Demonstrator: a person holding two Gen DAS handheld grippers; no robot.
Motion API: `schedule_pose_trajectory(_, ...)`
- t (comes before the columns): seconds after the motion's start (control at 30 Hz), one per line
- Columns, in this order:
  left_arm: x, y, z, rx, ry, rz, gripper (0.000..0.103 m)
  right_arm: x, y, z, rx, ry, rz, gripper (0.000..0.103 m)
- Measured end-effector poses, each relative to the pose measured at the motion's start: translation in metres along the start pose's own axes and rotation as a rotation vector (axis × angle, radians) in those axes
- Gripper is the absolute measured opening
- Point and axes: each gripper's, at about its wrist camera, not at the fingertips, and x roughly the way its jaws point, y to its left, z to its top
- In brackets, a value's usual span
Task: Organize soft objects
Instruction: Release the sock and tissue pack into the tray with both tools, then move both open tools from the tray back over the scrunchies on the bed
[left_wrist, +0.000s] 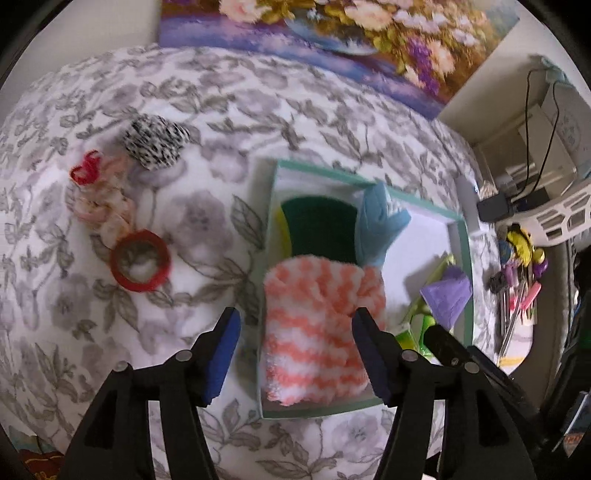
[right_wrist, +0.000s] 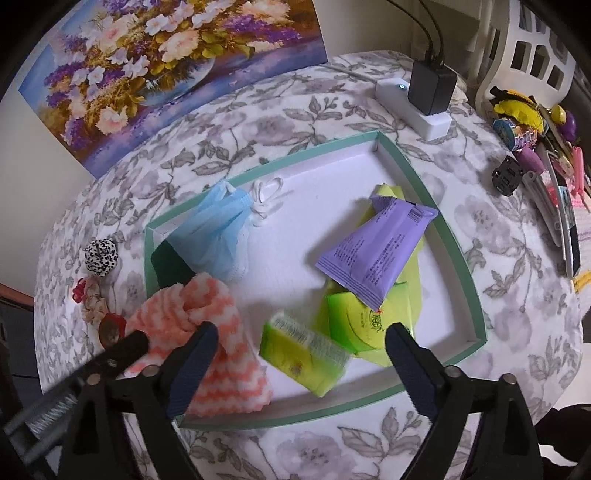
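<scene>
Two tools above a shallow green-rimmed tray (right_wrist: 458, 258) on a bench covered with a grey floral cloth (right_wrist: 258, 122). Left tool (left_wrist: 295, 354) spread, jaws apart with nothing pinched, hanging over the pink-and-white striped fluffy cloth (left_wrist: 317, 325); cloth loose in the near left corner of the tray, partly over its rim in the right wrist view. Behind the cloth, along the left wall of the tray: a dark green sponge (left_wrist: 317, 225) with a yellow edge, and a light blue face mask (right_wrist: 218, 232) leaning over it, white ear loops spilled toward the far wall. Right tool (right_wrist: 301, 358) spread wide, empty, over the near side of the tray, just above two green tissue packs (right_wrist: 303, 350). Purple packet (right_wrist: 373, 251) lying tilted on a yellow-green sheet (right_wrist: 410, 280) toward the right wall. Outside the tray, on the left part of the bench: black-and-white scrunchie (left_wrist: 155, 142), pale pink one (left_wrist: 107, 206) with a red clip touching it, red ring-shaped band (left_wrist: 140, 260). At the far right corner of the bench: white power strip (right_wrist: 417, 110) with a black adapter plugged in.
</scene>
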Motion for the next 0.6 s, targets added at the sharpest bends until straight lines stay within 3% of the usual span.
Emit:
schedule_pose_trajectory(0.1,-0.004,0.006,0.003,-0.008,-0.03,0.029,0.075,0.0,0.001,0.0,-0.007,-0.003,0.001,0.103)
schedule_pose_trajectory(0.17,-0.004,0.011,0.005,-0.018,-0.048,0.059,0.088,0.0,0.003,0.0,-0.014,-0.007,0.0,0.103)
schedule_pose_trajectory(0.3,-0.003,0.026,0.008,-0.048,-0.071,0.13,0.093,0.0,0.004,-0.001,-0.027,-0.015,-0.007,0.103)
schedule_pose_trajectory(0.6,0.002,0.049,0.012,-0.085,-0.056,0.162,0.097,0.003,0.009,-0.002,-0.055,-0.011,-0.02,0.103)
